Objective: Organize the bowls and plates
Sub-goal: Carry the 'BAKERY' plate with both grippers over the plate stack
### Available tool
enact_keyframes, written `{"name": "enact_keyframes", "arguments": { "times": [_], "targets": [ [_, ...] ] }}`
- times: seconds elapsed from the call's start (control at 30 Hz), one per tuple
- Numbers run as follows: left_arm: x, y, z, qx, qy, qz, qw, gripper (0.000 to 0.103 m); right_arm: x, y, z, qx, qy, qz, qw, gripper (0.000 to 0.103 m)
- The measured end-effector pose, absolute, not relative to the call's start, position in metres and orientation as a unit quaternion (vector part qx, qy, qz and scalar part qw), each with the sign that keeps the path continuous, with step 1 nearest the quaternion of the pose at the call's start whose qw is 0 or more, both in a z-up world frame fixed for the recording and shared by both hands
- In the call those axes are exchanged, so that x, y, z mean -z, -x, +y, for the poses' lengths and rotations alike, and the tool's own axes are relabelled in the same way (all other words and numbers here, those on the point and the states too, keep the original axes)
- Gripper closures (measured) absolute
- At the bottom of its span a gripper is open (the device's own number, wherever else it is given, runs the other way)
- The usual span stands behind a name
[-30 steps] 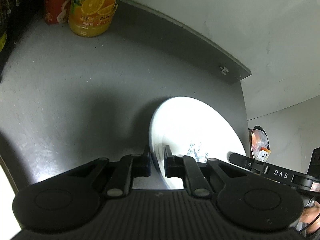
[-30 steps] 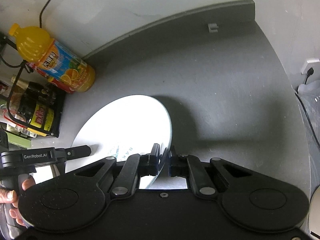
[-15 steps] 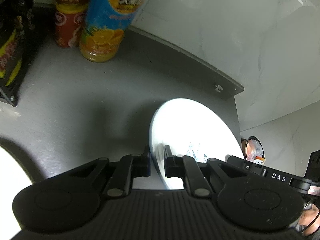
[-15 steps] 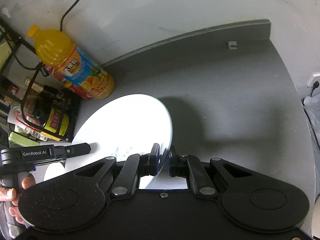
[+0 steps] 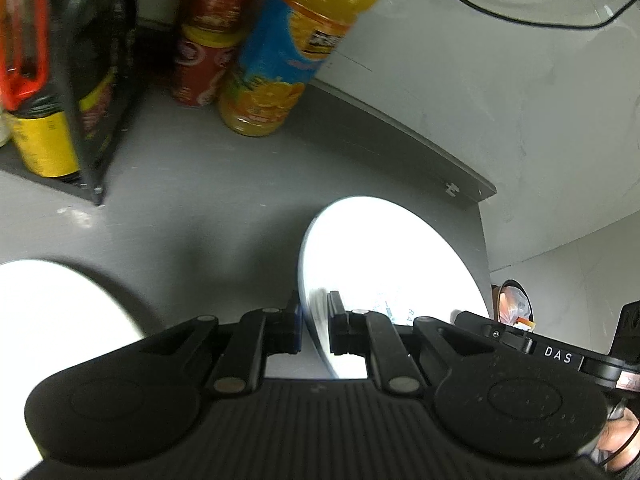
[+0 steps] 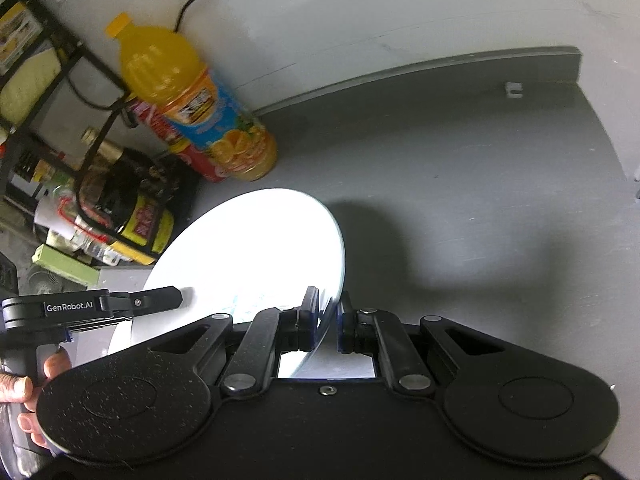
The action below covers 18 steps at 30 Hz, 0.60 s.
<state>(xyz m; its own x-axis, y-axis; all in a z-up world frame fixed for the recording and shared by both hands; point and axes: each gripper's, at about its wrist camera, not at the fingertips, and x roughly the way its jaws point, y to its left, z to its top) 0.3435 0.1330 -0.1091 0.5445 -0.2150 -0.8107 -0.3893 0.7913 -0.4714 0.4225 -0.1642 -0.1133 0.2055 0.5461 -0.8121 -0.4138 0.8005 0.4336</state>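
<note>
A round white plate (image 5: 384,264) with faint blue print near its rim is held on edge above a dark grey tabletop (image 5: 200,200), clamped from opposite sides by two black handheld grippers. In the left wrist view, the left gripper (image 5: 314,326) is seen pinching the plate's near rim, one finger on each face, while the other tool reaches in from the right, marked with the letters DAS. In the right wrist view, the right gripper (image 6: 325,322) is likewise closed on the plate's edge, and the plate (image 6: 256,256) is tilted away to the left, its shadow thrown across the tabletop (image 6: 460,168) to the right. The left tool, labelled GenRobot.AI, is gripped by a person's hand (image 6: 24,396) at the lower left of that view. A second bright white round dish (image 5: 52,312) lies on the tabletop at the left edge of the left wrist view, too overexposed for its form to be told. A tall plastic bottle of orange juice (image 6: 192,100) with a blue and orange label stands at the back of the tabletop against a pale marbled wall (image 6: 360,12), with a red can (image 5: 204,64) just beside it. A black wire rack (image 6: 80,92) holding dark bottles with yellow labels is set further left. A black cable (image 5: 500,8) is draped along the wall.
</note>
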Motion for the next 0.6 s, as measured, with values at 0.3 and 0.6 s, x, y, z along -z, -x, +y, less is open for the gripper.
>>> {"name": "enact_keyframes", "arguments": {
  "times": [0.3,0.6],
  "targets": [
    [0.106,-0.302,0.174,-0.081,0.334,0.467,0.815,0.093,0.113,-0.394,-0.122,-0.339,-0.046,0.551,0.761,0.094],
    [0.117,-0.251,0.21,-0.108,0.351,0.466,0.805,0.093,0.119,-0.361,-0.083,-0.361,-0.031,0.557,0.747,0.094]
  ]
}}
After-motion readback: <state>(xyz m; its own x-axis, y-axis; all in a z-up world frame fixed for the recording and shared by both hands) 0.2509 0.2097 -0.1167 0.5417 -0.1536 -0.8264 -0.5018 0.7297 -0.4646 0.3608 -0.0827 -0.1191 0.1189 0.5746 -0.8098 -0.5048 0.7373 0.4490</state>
